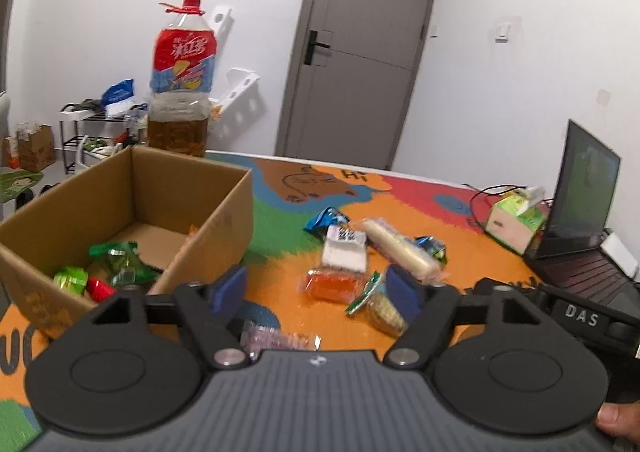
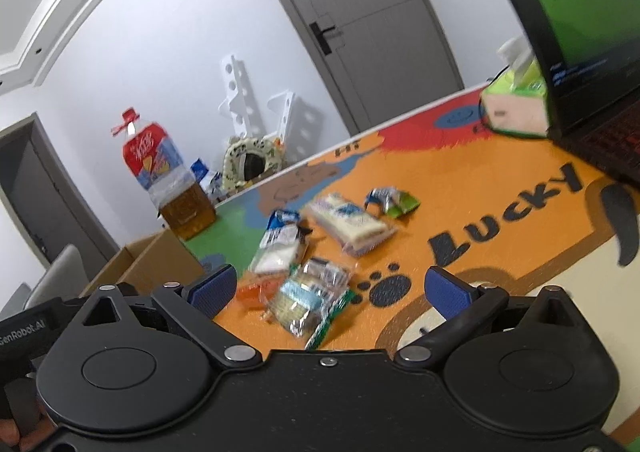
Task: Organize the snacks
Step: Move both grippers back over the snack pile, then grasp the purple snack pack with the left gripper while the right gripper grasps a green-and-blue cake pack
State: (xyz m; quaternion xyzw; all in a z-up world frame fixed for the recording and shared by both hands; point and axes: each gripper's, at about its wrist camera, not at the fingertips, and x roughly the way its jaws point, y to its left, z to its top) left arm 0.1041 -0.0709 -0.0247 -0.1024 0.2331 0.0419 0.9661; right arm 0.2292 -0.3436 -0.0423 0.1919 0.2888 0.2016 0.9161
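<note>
Snacks [image 1: 344,252] scattered ahead of left hand-held gripper [image 1: 316,288], untouched

My left gripper [image 1: 316,290] points forward and somewhat downward, its blue pads [image 1: 230,288] apart with nothing pressed between them. My right gripper [image 2: 336,290] tilts the same way, jaws spread wide and empty. From the left camera, the right gripper's body sits at three o'clock, and my thumb [image 1: 616,418] shows at four o'clock.

Matt brown cardboard box [image 1: 132,207], glossy crinkled plastic snack wrappers [image 2: 316,248], clear plastic bottle [image 1: 182,79], matt printed mat [image 2: 500,171]
</note>
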